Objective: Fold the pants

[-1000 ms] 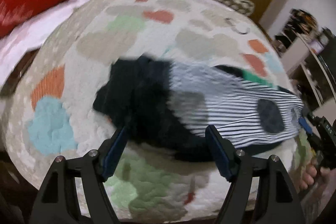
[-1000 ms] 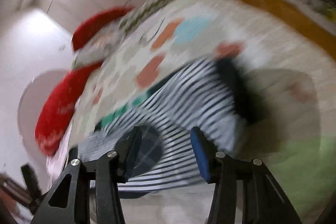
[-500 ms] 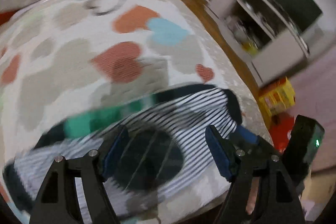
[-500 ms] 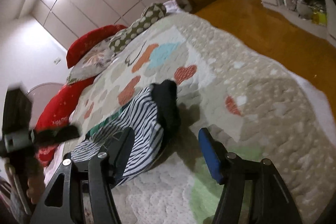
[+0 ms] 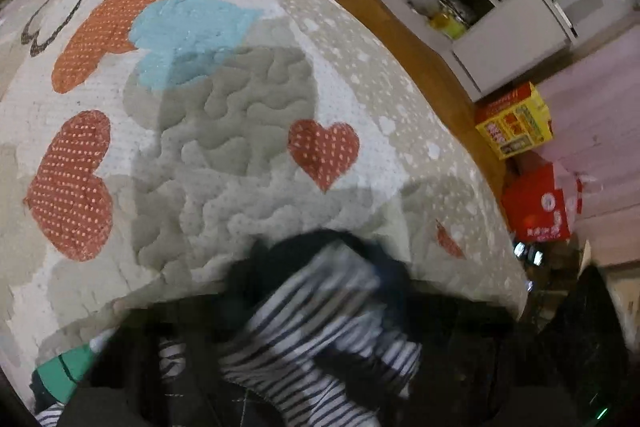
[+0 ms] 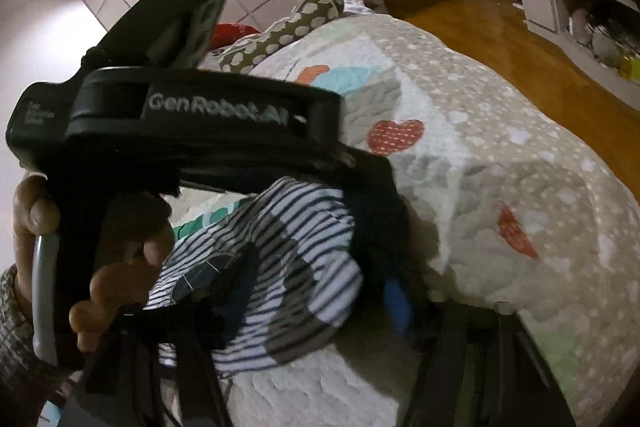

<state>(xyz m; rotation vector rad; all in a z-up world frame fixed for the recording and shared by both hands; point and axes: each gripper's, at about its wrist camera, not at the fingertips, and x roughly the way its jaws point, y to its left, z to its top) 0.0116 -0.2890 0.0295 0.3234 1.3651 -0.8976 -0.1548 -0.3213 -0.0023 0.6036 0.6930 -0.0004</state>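
The striped navy-and-white pants (image 5: 320, 331) with a dark cuff lie bunched at the near edge of the heart-patterned quilt (image 5: 224, 131). In the left wrist view the cloth fills the space between my left gripper's fingers and hides them. In the right wrist view the pants (image 6: 276, 267) lie under the left gripper body (image 6: 192, 123), held by a hand. My right gripper (image 6: 320, 311) straddles the striped cloth; its blue pad (image 6: 396, 303) shows beside the dark cuff, the other finger is blurred behind cloth.
The bed edge drops to a wooden floor (image 5: 384, 11) on the right. White shelves (image 5: 472, 7) and yellow and red boxes (image 5: 516, 123) stand beyond. A spotted pillow (image 6: 292, 27) lies at the head of the bed.
Both grippers have moved down onto the cuff end of the pants. The cloth now bunches up between the left fingers, and the left gripper now crosses in front of the right camera.
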